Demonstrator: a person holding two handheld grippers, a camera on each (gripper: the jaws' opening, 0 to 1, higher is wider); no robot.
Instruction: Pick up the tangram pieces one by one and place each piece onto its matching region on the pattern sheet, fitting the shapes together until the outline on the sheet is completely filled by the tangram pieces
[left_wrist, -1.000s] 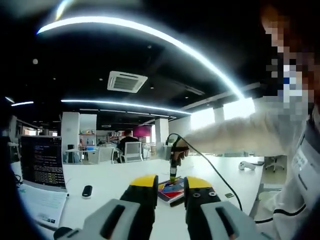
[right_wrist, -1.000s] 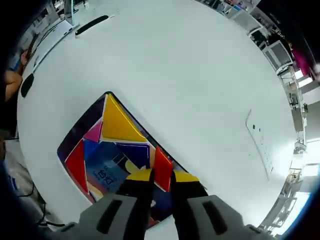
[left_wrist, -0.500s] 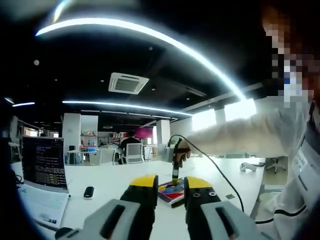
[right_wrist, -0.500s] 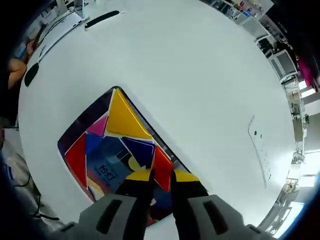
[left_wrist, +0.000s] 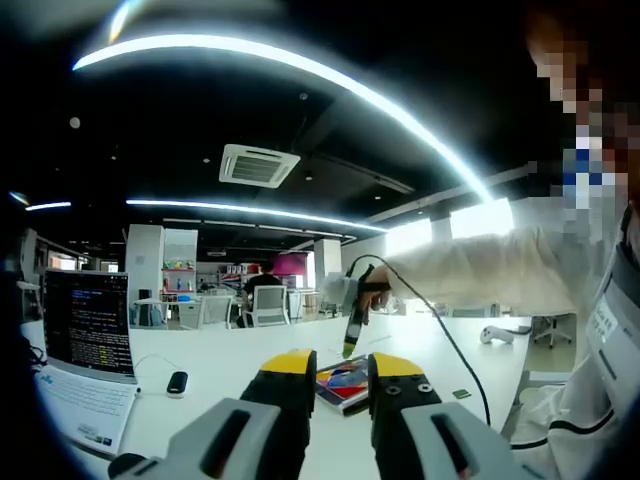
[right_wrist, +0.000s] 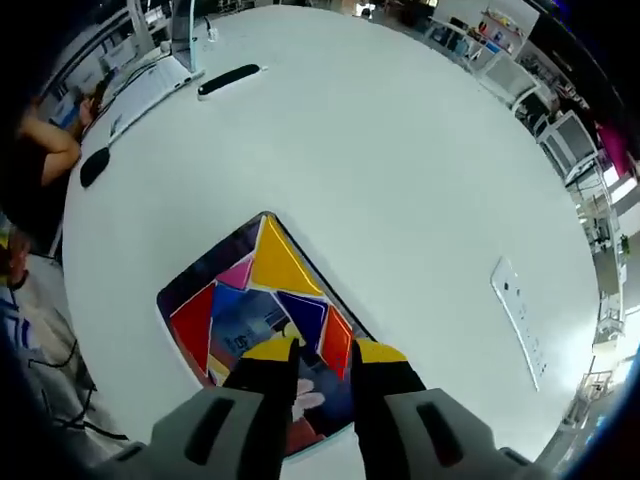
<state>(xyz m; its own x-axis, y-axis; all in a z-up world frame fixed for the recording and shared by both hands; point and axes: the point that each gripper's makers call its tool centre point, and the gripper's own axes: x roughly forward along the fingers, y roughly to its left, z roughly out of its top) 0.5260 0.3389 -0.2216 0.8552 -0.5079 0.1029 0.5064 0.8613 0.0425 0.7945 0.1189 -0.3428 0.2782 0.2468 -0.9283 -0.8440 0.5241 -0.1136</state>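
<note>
Pattern sheet (right_wrist: 215, 320) lies on the white counter (right_wrist: 400, 170), reaching from 10 o'clock of the right claw (right_wrist: 320, 350) to beneath it; its jaws pinch a red-orange triangle (right_wrist: 336, 342). Left claw (left_wrist: 340, 362) is spread, empty.

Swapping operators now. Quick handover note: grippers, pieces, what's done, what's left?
Right gripper: hovers over the pattern sheet; the orange-red triangle sits at its jaw tips, but whether it is gripped or already laid down cannot be told.
Left gripper: open, empty, level above the white table, looking across at the sheet.
On the sheet: yellow triangle, pink piece, red triangle, dark blue piece.
Left: confirm the orange-red triangle is seated. Printed artwork shows in the sheet's middle, so the outline looks unfilled. No loose pieces in sight on the table.
</note>
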